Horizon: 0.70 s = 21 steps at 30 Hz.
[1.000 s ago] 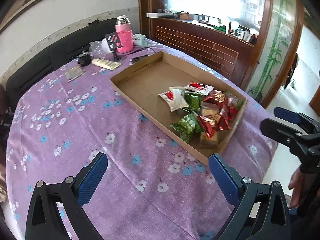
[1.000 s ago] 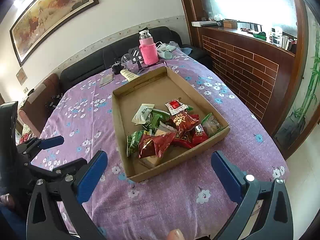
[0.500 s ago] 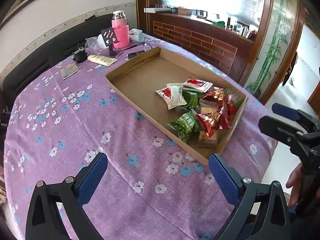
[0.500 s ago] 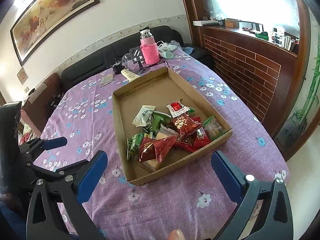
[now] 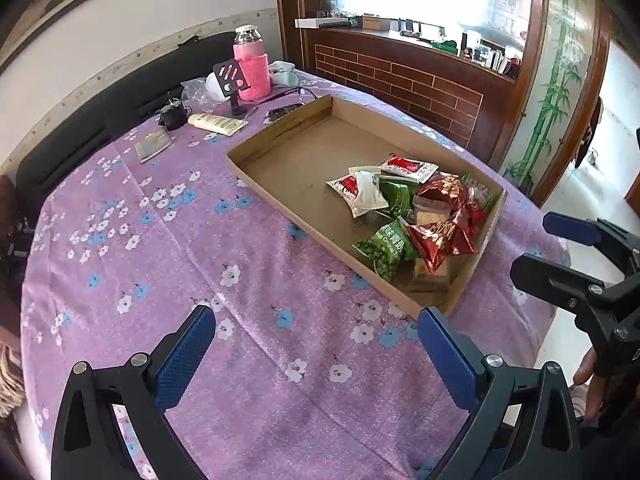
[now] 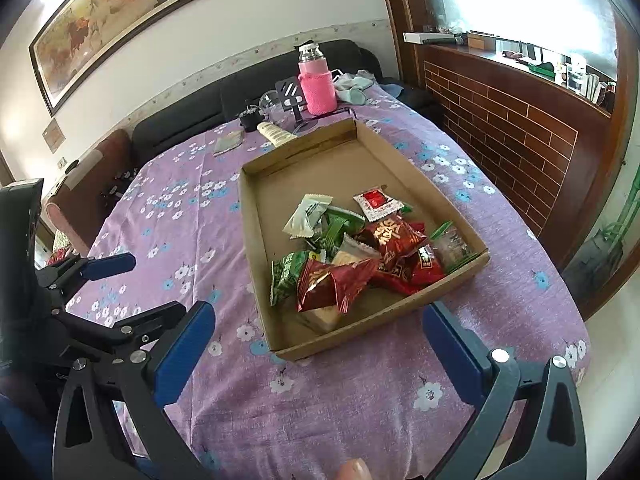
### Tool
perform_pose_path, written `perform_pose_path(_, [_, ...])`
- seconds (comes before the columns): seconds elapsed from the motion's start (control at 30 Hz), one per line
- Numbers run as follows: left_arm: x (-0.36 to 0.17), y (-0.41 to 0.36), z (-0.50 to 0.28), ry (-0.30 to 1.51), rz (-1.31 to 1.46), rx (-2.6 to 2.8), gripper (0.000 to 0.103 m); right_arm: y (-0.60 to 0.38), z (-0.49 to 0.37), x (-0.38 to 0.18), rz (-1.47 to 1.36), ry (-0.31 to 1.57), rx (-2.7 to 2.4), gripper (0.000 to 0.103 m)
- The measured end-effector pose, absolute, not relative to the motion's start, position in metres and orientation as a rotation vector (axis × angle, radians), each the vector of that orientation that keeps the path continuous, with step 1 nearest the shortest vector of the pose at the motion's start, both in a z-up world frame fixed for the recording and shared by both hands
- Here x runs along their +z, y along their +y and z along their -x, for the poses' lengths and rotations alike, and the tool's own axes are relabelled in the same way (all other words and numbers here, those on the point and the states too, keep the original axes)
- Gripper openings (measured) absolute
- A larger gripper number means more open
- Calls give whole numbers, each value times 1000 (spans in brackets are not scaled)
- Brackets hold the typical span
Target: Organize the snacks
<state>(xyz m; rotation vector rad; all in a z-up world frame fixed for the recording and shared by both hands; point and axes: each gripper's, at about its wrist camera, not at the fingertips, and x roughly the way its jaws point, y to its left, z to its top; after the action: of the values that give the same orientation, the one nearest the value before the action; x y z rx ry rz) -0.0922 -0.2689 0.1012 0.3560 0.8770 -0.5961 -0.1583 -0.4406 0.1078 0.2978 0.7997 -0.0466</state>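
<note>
A shallow cardboard tray (image 5: pixel 280 136) (image 6: pixel 420 176) lies on a purple flowered tablecloth. Its near end holds a loose pile of snack packets (image 5: pixel 412 216) (image 6: pixel 360 248): red, green, white and clear ones. The far half of the tray is bare. My left gripper (image 5: pixel 316 356) hovers open above the cloth, short of the tray's near corner, with nothing between its blue pads. My right gripper (image 6: pixel 316 348) is also open and empty, hanging just before the tray's near edge. Each gripper shows in the other's view: the right gripper (image 5: pixel 576 252) at the right edge, the left gripper (image 6: pixel 96 284) at the left.
At the table's far end stand a pink-sleeved bottle (image 5: pixel 250 68) (image 6: pixel 316 80), a black phone stand (image 5: pixel 232 80), a cream tube (image 5: pixel 218 123), a small black object (image 5: pixel 172 114) and a flat card (image 5: pixel 154 146). A dark sofa (image 6: pixel 240 88) runs behind; a brick-faced counter (image 6: pixel 520 128) stands right.
Both grippers have drifted slightly, so the tray and table sit a little differently in each view. Both stay open; the snacks have not moved.
</note>
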Motion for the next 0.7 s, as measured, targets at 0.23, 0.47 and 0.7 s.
perform_pose_path(0.23, [103,-261,90,889,-304,-609,102,-426,155,111,-222,810,-36,103])
perform_pose_path(0.47, [100,-266,95,877,-375,-563,98,-415,153,109,-179,845,-13,103])
perform_pose_path(0.7, [99,-269,99,855,-433,-506,98,-415,153,110,-173,844,-14,103])
